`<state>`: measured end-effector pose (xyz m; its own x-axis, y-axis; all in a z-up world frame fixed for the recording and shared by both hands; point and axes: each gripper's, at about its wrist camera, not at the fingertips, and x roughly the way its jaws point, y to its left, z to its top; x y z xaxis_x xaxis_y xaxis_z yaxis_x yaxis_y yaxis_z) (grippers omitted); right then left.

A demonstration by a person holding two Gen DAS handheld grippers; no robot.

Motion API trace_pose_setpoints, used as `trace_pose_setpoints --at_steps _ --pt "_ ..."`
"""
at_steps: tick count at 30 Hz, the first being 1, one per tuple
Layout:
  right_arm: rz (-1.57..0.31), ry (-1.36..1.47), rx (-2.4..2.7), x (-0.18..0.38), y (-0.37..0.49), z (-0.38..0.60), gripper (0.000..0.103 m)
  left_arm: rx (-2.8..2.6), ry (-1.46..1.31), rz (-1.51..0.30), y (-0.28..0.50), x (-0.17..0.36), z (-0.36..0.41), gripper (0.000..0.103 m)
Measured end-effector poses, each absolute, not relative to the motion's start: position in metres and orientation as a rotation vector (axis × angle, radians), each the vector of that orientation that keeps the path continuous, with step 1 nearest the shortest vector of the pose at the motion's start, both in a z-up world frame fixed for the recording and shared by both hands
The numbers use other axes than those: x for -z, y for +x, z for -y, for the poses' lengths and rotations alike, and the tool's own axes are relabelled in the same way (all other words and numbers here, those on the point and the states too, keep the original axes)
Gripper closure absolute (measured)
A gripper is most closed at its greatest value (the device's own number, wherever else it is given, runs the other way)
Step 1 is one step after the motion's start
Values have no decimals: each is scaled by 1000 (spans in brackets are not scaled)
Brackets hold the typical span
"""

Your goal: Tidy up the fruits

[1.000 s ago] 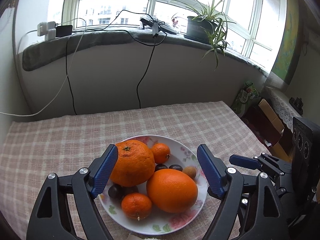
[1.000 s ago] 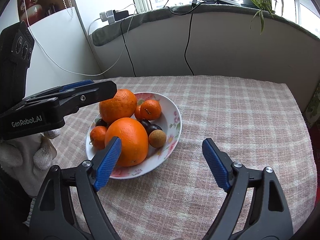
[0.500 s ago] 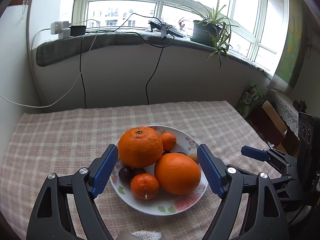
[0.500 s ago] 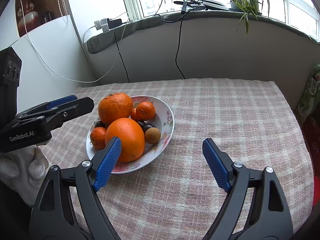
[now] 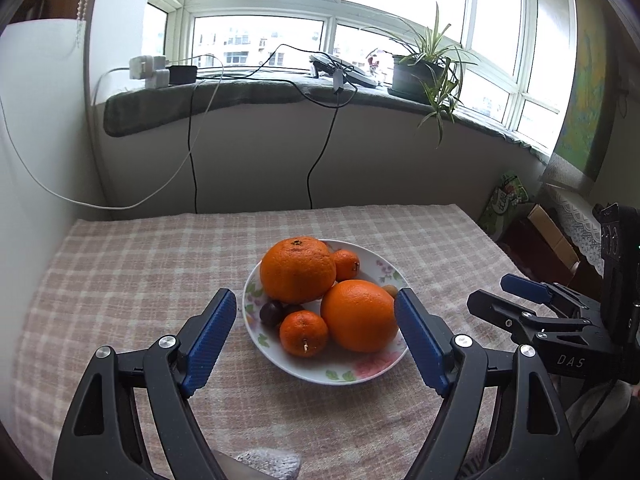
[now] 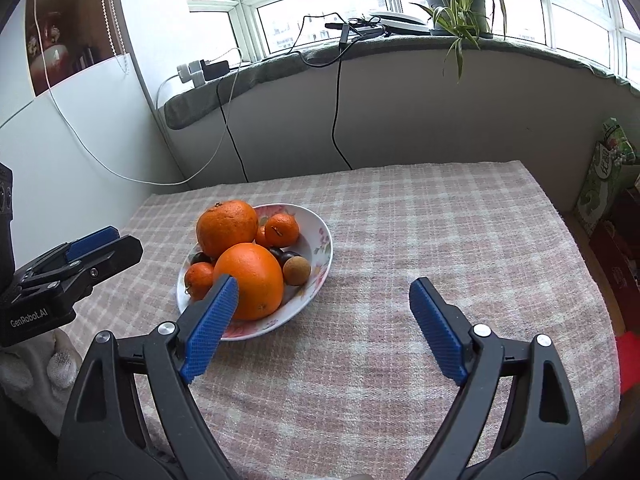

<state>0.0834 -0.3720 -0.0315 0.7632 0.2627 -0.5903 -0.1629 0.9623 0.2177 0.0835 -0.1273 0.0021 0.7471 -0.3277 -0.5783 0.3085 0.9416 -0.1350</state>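
Observation:
A white floral plate (image 5: 344, 372) (image 6: 322, 240) sits on the checked tablecloth and holds two big oranges (image 5: 298, 270) (image 6: 250, 274), small mandarins (image 5: 304, 333) (image 6: 282, 230), dark plums (image 5: 271, 313) and a brown longan (image 6: 297, 271). My left gripper (image 5: 316, 338) hangs open in front of the plate, nothing between its blue pads. My right gripper (image 6: 324, 320) stands to the right of the plate over bare cloth; its jaws are opening and hold nothing. Each gripper shows in the other's view (image 5: 520, 300) (image 6: 92, 248).
The table (image 6: 440, 220) stands against a curved wall under a windowsill with a potted plant (image 5: 424, 72), chargers and hanging cables (image 5: 320, 152). Boxes and a green bag (image 6: 608, 176) stand on the floor past the right edge. A gloved hand (image 6: 36, 364) shows at lower left.
Both grippers have drawn back from the plate and risen slightly, so the plate now looks smaller and farther. The left gripper's pads no longer flank the fruit. The fruit has not moved.

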Motion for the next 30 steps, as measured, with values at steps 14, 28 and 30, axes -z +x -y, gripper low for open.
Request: trace_pose_setpoints --at_steps 14,28,30 --pt "-643 168 -222 23 68 370 13 302 -48 -644 66 2 108 18" --pt "-648 166 -229 24 68 366 13 288 -56 -625 61 -2 102 18" --pt "-650 165 -229 24 68 365 13 288 -54 -623 61 -2 102 18"
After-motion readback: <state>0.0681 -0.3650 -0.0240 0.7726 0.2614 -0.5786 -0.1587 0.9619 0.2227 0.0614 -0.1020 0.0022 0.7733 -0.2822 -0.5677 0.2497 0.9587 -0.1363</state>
